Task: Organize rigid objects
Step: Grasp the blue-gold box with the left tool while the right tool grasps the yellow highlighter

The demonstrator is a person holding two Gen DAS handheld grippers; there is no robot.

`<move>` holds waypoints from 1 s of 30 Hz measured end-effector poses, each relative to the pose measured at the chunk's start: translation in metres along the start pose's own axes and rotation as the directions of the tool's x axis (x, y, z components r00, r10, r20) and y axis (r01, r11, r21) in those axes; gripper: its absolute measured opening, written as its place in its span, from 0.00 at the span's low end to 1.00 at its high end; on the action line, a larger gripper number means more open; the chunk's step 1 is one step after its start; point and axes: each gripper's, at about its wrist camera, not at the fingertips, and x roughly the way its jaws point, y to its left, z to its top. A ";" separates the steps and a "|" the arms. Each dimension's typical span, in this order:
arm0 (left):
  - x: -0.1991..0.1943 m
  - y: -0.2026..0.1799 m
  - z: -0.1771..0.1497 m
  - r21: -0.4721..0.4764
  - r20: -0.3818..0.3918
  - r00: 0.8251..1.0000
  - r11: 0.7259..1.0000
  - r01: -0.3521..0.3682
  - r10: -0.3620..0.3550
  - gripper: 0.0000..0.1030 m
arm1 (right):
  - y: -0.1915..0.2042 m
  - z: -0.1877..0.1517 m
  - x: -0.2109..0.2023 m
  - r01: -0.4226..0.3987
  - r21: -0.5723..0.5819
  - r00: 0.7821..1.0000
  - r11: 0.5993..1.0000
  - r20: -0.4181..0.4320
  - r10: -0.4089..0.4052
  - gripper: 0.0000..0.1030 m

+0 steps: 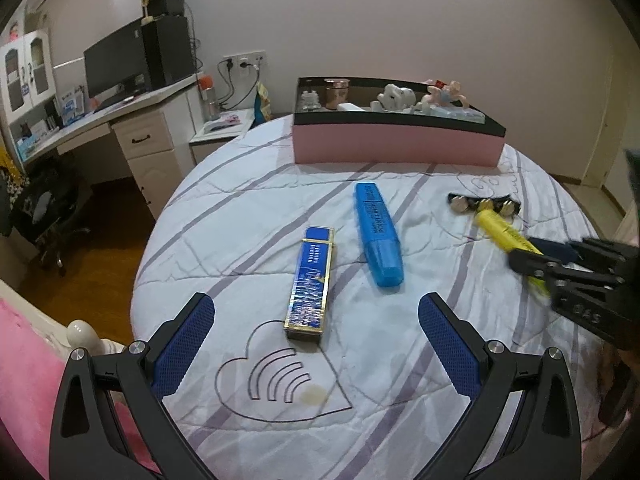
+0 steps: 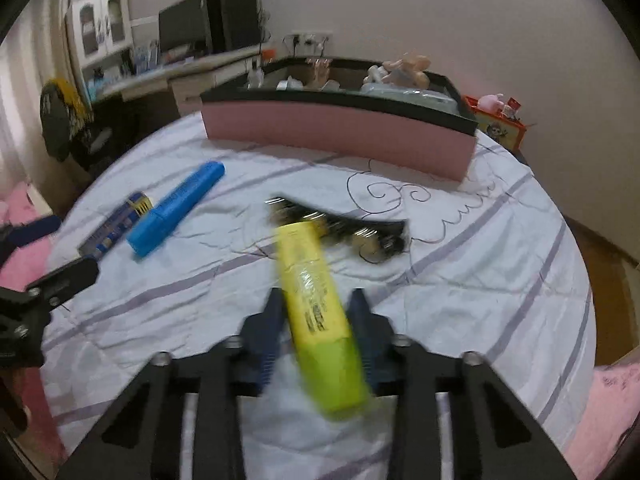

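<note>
My right gripper (image 2: 318, 304) is shut on a yellow highlighter (image 2: 316, 308) and holds it above the bed; the same highlighter (image 1: 508, 236) and gripper (image 1: 536, 258) show at the right of the left wrist view. My left gripper (image 1: 316, 320) is open and empty, just before a blue rectangular lighter (image 1: 310, 282). A blue highlighter (image 1: 378, 234) lies to its right, also in the right wrist view (image 2: 176, 210). A black strip of button batteries (image 1: 482, 204) lies beyond the yellow highlighter, blurred in the right wrist view (image 2: 360, 232). A pink box (image 1: 396, 144) with figurines stands at the far side.
The bed has a white sheet with purple stripes (image 1: 248, 216). A desk with a monitor (image 1: 116, 64) and a bedside table (image 1: 220, 132) stand beyond the bed at the left. An orange box (image 2: 500, 128) sits right of the pink box (image 2: 340, 136).
</note>
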 end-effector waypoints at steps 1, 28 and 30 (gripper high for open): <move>0.000 0.002 0.000 -0.006 -0.001 1.000 1.000 -0.006 0.006 1.00 | -0.003 -0.005 -0.006 0.014 0.035 1.000 0.999 0.012 -0.015 0.26; 0.044 0.001 0.010 0.060 -0.057 0.998 0.998 0.031 -0.027 0.27 | -0.001 -0.004 0.007 0.083 0.081 0.997 0.993 -0.012 -0.083 0.26; 0.043 0.002 0.009 0.055 -0.049 0.998 0.997 0.044 -0.042 0.20 | -0.002 -0.004 0.007 0.077 0.088 0.997 0.993 -0.006 -0.077 0.26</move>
